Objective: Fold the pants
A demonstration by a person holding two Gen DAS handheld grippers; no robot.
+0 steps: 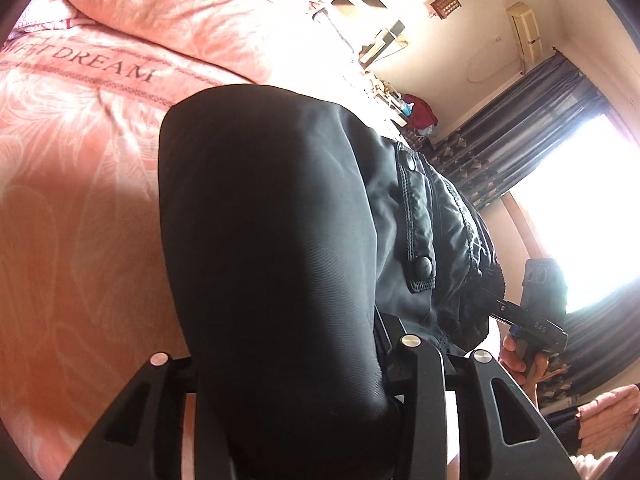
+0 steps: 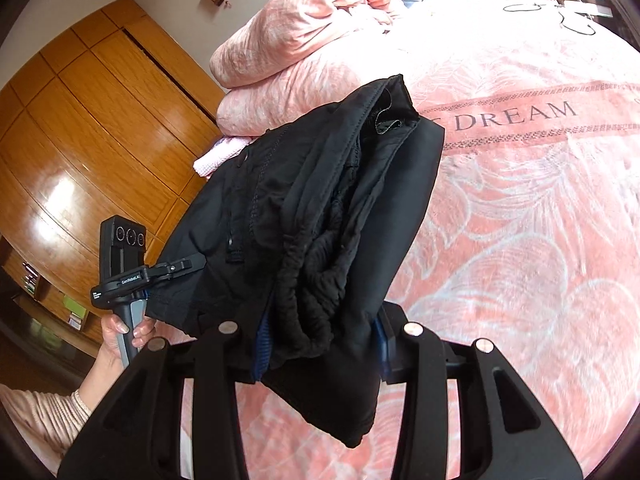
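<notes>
The black pants (image 1: 280, 240) are bunched into a folded bundle and held up in the air above the pink bed between both grippers. My left gripper (image 1: 304, 360) is shut on one end of the bundle; its fingertips are hidden in the cloth. It also shows in the right wrist view (image 2: 188, 266), gripping the pants' left edge. My right gripper (image 2: 320, 344) is shut on the elastic waistband end of the pants (image 2: 320, 208); it shows in the left wrist view (image 1: 492, 302) at the far side.
The pink bedspread (image 2: 520, 220) with "DREAM" lettering lies below. A pink duvet pile (image 2: 288, 32) sits at the head. A wooden wardrobe (image 2: 80, 120) stands to the left. A bright window with dark curtains (image 1: 520, 128) is on the far side.
</notes>
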